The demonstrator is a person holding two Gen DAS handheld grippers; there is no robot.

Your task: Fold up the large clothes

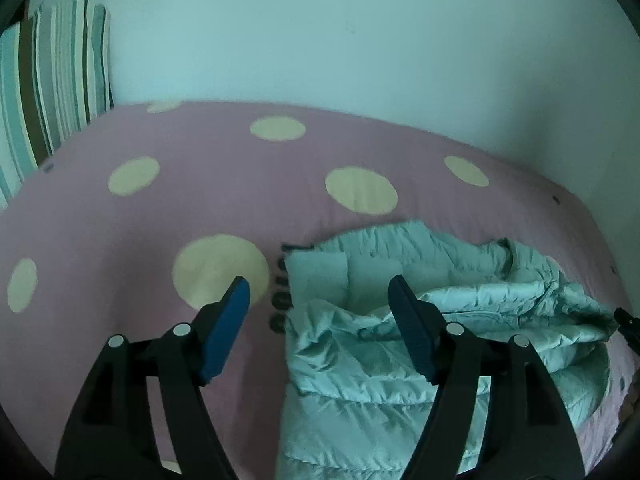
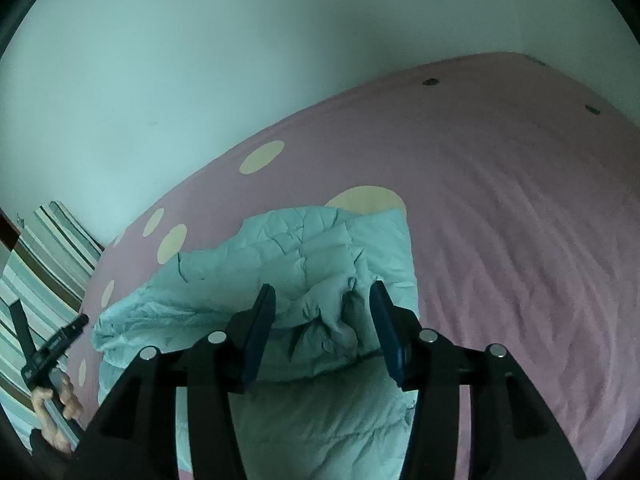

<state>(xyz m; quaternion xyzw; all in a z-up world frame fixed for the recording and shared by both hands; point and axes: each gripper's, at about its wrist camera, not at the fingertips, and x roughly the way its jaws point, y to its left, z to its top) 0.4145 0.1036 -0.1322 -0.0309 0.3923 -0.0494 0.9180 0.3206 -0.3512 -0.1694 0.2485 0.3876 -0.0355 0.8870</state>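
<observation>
A light teal puffy quilted jacket point(image 1: 400, 340) lies crumpled on a pink bed cover with cream dots point(image 1: 160, 208). My left gripper point(image 1: 320, 284) is open and empty, above the jacket's left edge, where dark snaps point(image 1: 280, 300) run along it. In the right wrist view the jacket point(image 2: 312, 264) lies bunched under my right gripper point(image 2: 322, 294), which is open and empty just above the rumpled fabric. The left gripper point(image 2: 60, 340), held by a hand, shows at the far left of that view.
A striped pillow point(image 1: 52, 80) leans on the pale wall point(image 1: 320, 32) at the bed's far left. The pink cover point(image 2: 520, 220) stretches to the right of the jacket. The bed edge meets the wall behind.
</observation>
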